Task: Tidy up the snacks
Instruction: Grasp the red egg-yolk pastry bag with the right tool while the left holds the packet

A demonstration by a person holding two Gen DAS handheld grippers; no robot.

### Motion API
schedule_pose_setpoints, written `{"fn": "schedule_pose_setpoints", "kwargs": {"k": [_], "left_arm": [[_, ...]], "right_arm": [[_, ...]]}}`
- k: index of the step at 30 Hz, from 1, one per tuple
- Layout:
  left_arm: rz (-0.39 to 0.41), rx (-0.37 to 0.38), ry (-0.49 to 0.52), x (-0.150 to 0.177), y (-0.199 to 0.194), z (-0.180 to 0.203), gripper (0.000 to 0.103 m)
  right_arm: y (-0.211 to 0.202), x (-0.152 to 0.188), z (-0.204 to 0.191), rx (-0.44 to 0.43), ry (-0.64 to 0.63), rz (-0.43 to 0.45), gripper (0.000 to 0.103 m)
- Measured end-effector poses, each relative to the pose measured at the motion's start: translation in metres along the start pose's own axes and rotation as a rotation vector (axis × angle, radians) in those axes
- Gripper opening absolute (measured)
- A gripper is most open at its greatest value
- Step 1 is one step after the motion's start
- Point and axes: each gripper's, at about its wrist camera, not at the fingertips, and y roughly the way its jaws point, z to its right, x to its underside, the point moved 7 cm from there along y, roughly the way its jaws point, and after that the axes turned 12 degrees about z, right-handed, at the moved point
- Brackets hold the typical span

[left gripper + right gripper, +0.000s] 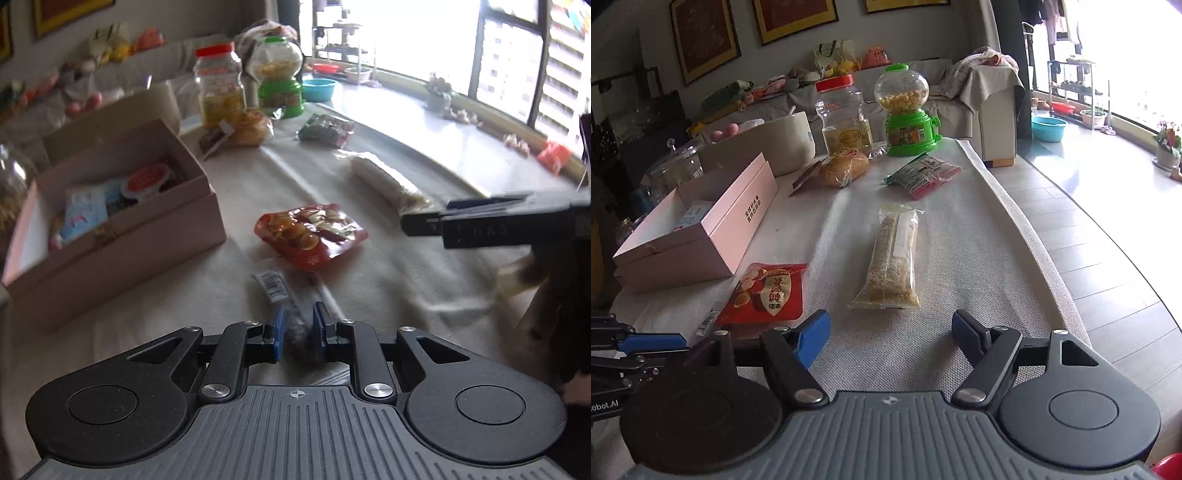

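Observation:
My left gripper [298,328] is shut on a clear-wrapped dark snack bar [291,306] with a barcode label, just above the cloth. A red snack bag [311,236] lies right ahead of it, also in the right wrist view [768,291]. A pink open box [110,206] holding several snacks stands to the left, also in the right wrist view [701,225]. My right gripper [890,332] is open and empty, just short of a long clear bag of beige crumbs [894,258]. It shows from the side in the left wrist view [424,221], near that bag [388,181].
At the far end of the cloth-covered table [960,240] stand a red-lidded jar [844,114], a green candy dispenser [908,110], a wrapped bun [844,168] and a green-red packet [923,173]. A glass jar [674,162] stands behind the box. The table's right edge drops to the floor.

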Motion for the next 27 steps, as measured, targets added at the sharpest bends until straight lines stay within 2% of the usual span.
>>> {"fn": "schedule_pose_setpoints", "kwargs": {"k": [1, 3, 8, 10, 12, 21, 25, 27], "left_arm": [[-0.008, 0.025, -0.046, -0.001, 0.001, -0.001, 0.028], [-0.012, 0.045, -0.096, -0.002, 0.005, -0.001, 0.033], [-0.005, 0.019, -0.067, -0.006, 0.013, 0.003, 0.033], [-0.009, -0.024, -0.042, -0.007, 0.016, 0.0, 0.043], [-0.022, -0.043, -0.066, -0.006, 0.019, -0.005, 0.049], [-0.031, -0.026, -0.046, -0.003, 0.026, 0.001, 0.058], [-0.024, 0.014, 0.024, 0.001, 0.022, 0.001, 0.058], [-0.022, 0.019, 0.031, 0.003, 0.018, -0.004, 0.055]], "right_arm": [[0.0, 0.0, 0.001, -0.003, 0.006, 0.001, 0.074], [0.0, 0.0, 0.001, -0.008, 0.015, 0.002, 0.074], [0.001, 0.0, 0.0, -0.016, 0.009, -0.003, 0.078], [0.001, 0.0, -0.001, -0.017, 0.007, -0.004, 0.079], [0.001, 0.0, -0.001, -0.017, 0.009, -0.003, 0.079], [0.005, 0.002, -0.007, -0.02, -0.028, -0.021, 0.086], [0.008, 0.003, -0.012, -0.026, -0.065, -0.04, 0.091], [0.009, 0.004, -0.014, -0.027, -0.085, -0.049, 0.094]]}}
